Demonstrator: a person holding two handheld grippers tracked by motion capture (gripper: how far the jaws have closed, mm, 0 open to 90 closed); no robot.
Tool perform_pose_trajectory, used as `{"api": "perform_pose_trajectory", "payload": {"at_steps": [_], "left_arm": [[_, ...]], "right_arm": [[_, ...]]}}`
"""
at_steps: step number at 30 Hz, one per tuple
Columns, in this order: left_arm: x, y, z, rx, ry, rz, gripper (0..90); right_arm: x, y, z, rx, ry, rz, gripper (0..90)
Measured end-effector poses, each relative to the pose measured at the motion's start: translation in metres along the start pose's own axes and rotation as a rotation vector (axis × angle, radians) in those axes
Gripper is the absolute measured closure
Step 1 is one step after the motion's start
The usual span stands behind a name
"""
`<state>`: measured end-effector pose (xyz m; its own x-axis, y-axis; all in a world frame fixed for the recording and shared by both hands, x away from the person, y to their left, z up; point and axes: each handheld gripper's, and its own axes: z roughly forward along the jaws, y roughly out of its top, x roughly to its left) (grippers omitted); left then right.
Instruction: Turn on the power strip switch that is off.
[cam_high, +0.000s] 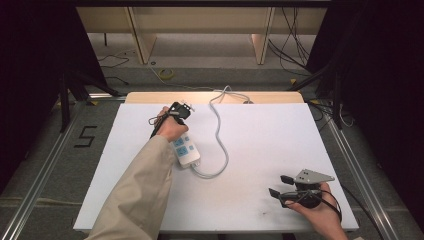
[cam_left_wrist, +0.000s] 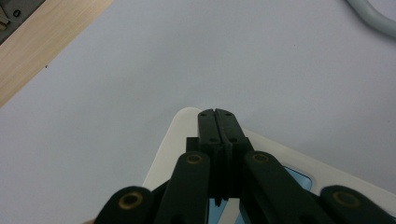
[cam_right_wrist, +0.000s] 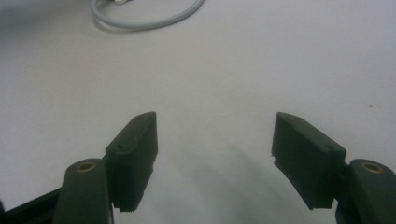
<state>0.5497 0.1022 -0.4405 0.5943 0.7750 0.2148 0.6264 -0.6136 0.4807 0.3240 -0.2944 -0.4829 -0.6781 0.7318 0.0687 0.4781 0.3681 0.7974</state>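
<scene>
Our left tongs (cam_left_wrist: 218, 113) have their jaws pressed together with nothing between them, tips poised just over the far end of the white power strip (cam_high: 186, 151), which lies directly beneath them on the white board (cam_high: 260, 145). Our right tongs (cam_right_wrist: 215, 140) stand wide open and empty over bare board, well apart from the strip, whose grey cord (cam_high: 218, 131) curls between the two tools.

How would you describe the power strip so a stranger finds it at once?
Look at the white table, left of its middle. The power strip lies there under the left tool. It is a white block with blue sockets and a grey cord.
</scene>
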Motion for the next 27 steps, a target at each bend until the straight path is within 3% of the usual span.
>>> {"api": "perform_pose_trajectory", "payload": {"at_steps": [20,27], "left_arm": [[0.0003,0.0015,0.0021,0.02,0.018,-0.003,89.8],[-0.0019,0.0056,0.0018,0.033,0.021,0.022,89.8]], "right_arm": [[0.0004,0.0002,-0.0003,0.001,-0.001,-0.002,32.3],[0.0005,0.0001,-0.0006,0.0,-0.002,-0.003,32.2]]}}
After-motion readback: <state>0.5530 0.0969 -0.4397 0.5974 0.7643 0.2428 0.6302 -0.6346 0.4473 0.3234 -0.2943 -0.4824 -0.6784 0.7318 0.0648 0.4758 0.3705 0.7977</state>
